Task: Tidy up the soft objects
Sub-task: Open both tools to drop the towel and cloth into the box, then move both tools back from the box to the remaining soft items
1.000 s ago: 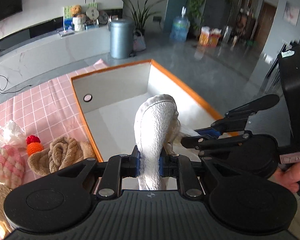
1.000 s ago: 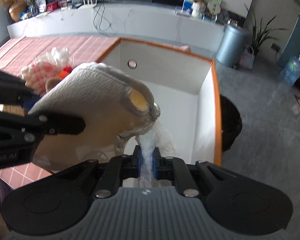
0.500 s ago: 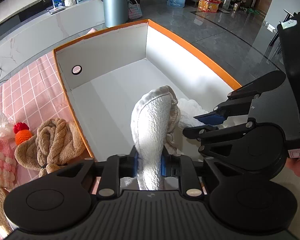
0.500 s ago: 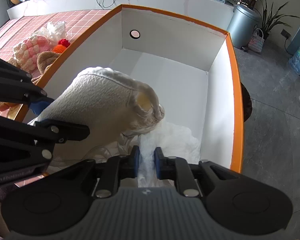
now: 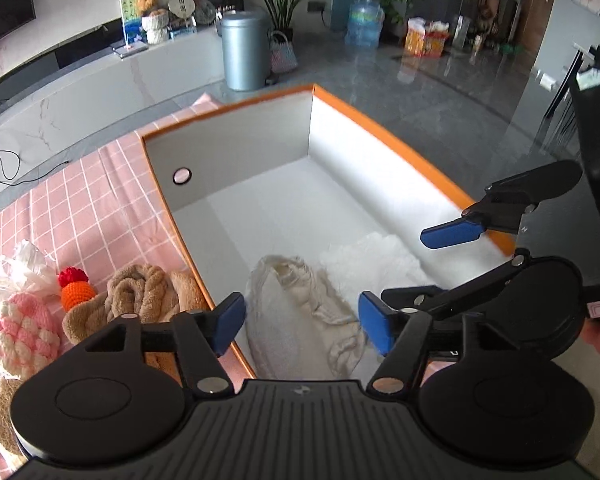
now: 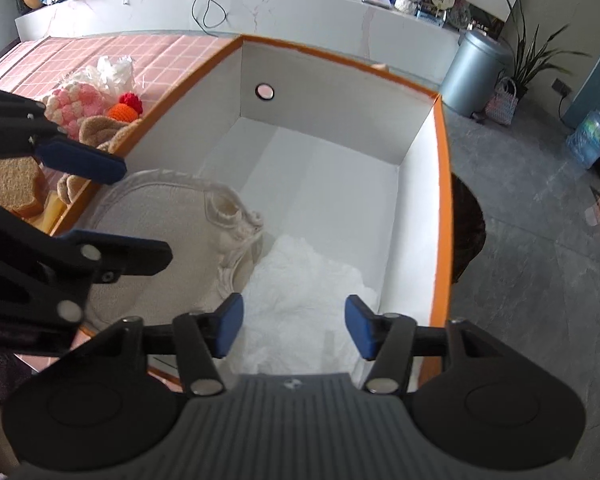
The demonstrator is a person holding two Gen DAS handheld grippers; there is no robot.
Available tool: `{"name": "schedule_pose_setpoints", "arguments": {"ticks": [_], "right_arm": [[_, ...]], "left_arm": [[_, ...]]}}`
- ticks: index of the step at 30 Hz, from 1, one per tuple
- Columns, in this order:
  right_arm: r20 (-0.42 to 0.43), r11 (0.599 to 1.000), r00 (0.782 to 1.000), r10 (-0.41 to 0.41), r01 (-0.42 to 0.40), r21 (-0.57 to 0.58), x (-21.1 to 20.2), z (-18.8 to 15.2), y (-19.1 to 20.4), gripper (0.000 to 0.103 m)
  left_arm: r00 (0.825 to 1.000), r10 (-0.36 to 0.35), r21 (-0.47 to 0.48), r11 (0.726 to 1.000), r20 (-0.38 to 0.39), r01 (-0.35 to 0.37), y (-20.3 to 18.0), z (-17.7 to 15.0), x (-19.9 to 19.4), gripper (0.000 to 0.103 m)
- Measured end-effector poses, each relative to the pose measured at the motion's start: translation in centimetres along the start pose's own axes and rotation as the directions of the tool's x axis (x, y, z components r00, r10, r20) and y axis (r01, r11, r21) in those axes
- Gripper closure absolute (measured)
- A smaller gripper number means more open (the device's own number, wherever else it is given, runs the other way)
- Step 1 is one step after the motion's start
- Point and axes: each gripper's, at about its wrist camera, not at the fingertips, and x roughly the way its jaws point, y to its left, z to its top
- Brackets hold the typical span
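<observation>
Hovering both tongs over the near end of the orange-rimmed box, and both are spread wide with nothing between the pads. Our left tongs point forward and down over the cream cloth bag lying crumpled on the box floor; our right tongs do the same above the white fluffy cloth just right of it. Left of the box, on the pink checked surface, sit the brown rope toy, an orange knitted toy and a pink knitted one.
</observation>
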Motion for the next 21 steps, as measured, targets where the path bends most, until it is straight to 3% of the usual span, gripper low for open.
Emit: {"name": "schedule_pose_setpoints", "arguments": {"ticks": [9, 17, 21], "right_arm": [[0.077, 0.999, 0.997, -0.032, 0.033, -0.009, -2.7, -0.3, 0.5, 0.020], [0.158, 0.995, 0.983, -0.093, 0.097, -0.021, -5.2, -0.9, 2.0, 0.008], [0.206, 0.987, 0.968, -0.143, 0.155, -0.043, -6.4, -1.4, 3.3, 0.007]], "left_arm": [[0.987, -0.058, -0.074, 0.995, 0.147, 0.070, 0.9, -0.7, -3.8, 0.018], [0.968, -0.048, -0.131, 0.988, 0.245, 0.082, 1.7, -1.9, -6.1, 0.016], [0.961, -0.036, -0.138, 0.987, 0.275, 0.076, 2.1, -2.4, -6.9, 0.016]]}}
